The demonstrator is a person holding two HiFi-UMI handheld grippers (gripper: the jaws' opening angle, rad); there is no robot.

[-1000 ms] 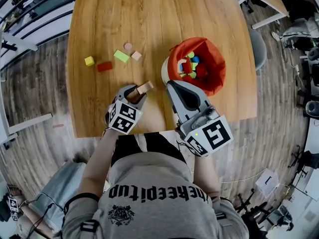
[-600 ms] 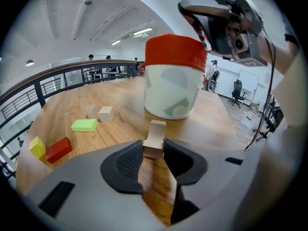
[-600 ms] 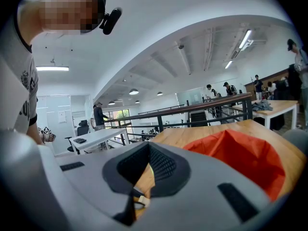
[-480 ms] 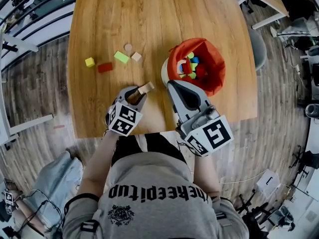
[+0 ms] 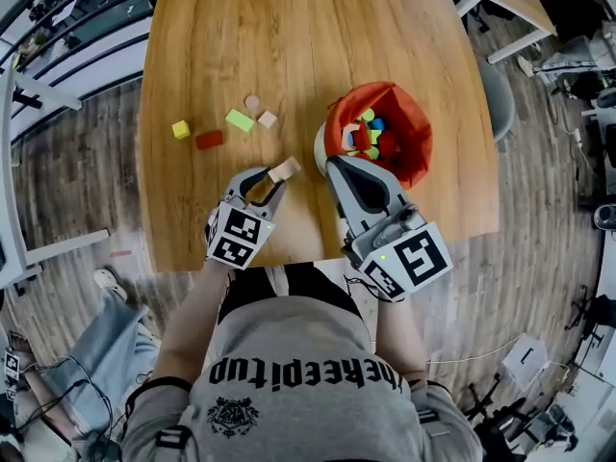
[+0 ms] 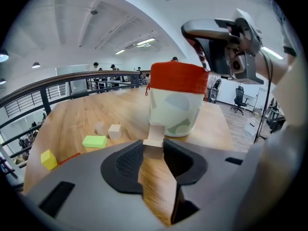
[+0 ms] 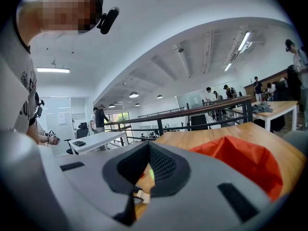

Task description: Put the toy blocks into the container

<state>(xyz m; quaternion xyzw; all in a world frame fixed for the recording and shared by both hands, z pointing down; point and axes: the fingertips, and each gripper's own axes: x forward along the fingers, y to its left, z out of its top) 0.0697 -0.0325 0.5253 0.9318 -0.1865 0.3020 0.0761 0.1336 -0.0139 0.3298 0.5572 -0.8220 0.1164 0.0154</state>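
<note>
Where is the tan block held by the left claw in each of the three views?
Head view: tan block just left of centre, at the tips of the left claw, whose jaws have just closed on it.
Left gripper view: centre of the picture, pinched between the pads.
Right gripper view: not in it.
Shared landmark: the orange-lined container.

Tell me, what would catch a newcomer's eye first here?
The container with its bright orange lining, heaped with coloured blocks, at the table's right. Next, the left gripper, whose jaws have just been closing on a pale wooden block near the table's front edge. A few loose blocks lie to the left.
</note>
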